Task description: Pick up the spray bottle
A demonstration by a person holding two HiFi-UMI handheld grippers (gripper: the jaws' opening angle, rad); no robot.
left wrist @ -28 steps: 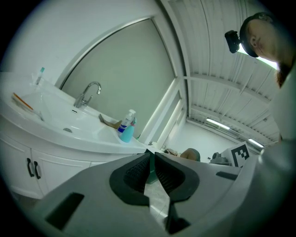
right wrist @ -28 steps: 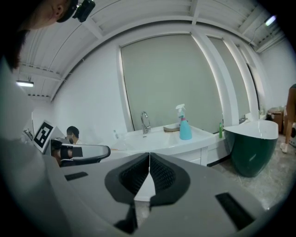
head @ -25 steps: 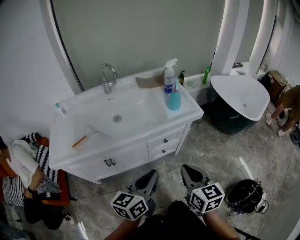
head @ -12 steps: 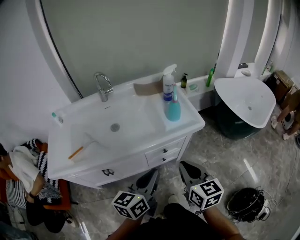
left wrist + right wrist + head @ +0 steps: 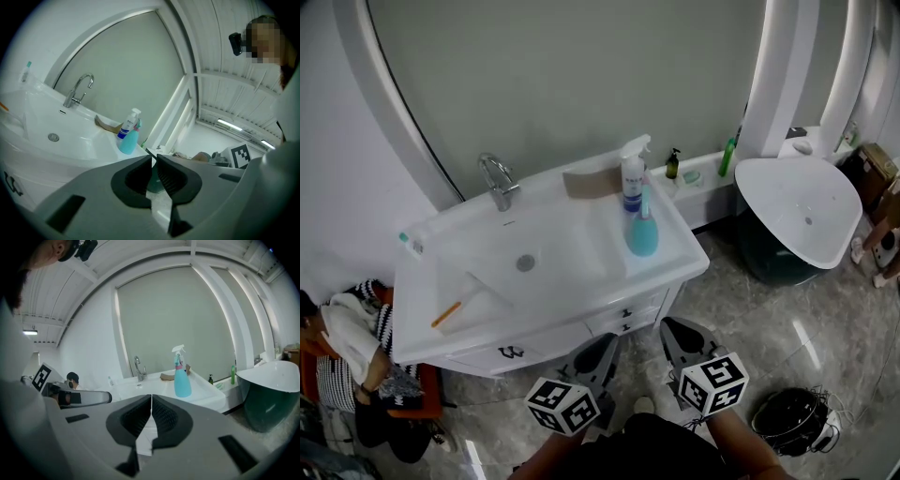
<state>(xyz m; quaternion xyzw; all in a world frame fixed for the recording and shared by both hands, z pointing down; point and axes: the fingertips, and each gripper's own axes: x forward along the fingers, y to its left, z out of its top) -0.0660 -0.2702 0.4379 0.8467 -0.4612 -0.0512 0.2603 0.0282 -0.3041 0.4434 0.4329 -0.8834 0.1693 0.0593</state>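
A teal spray bottle [image 5: 642,231] stands on the right end of the white vanity top [image 5: 680,253]. Close behind it is a white trigger spray bottle [image 5: 632,173] with a blue label. In the right gripper view the teal spray bottle [image 5: 182,380] and white trigger spray bottle [image 5: 177,351] stand ahead, slightly right of my jaws. In the left gripper view the teal spray bottle [image 5: 127,143] and white trigger spray bottle [image 5: 127,127] sit up and left of them. My left gripper [image 5: 602,349] [image 5: 154,156] and right gripper [image 5: 673,330] [image 5: 151,395] are shut and empty, low in front of the vanity drawers, well short of the bottles.
A chrome faucet [image 5: 497,178], a brown cloth [image 5: 591,181] and an orange-handled brush [image 5: 445,314] are on the vanity. A white basin on a dark pedestal [image 5: 797,202] stands to the right, a black round object [image 5: 792,422] lies on the floor, and a person [image 5: 347,352] sits at left.
Both grippers have come closer to the vanity front, which now sits nearer and lower in the head view. The jaws stay shut and the bottles have not moved.
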